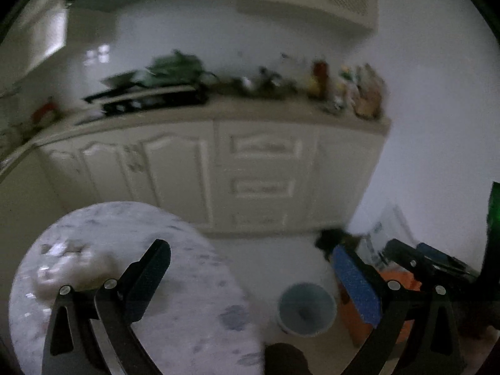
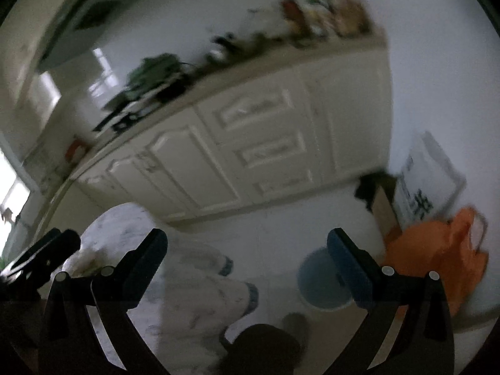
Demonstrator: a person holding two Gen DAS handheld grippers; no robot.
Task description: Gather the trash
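My left tongs [image 1: 250, 268] hang wide apart with nothing between them, above the edge of the round marbled surface [image 1: 175, 312]. The trash I can make out is one pale crumpled clump [image 1: 62, 268] on that surface, just left of my left finger and a little beyond its tip (blur keeps me from saying what it is made of). One light blue bin [image 1: 304, 307] stands on the floor, between my two fingers and nearer the right one. My right tongs [image 2: 247, 243] are spread just as wide and hold nothing; the same bin [image 2: 318, 284] sits partly behind their right finger. One orange bag [image 2: 437, 256] slumps beside the bin, to its right. White cabinets [image 1: 187, 168] run behind everything.
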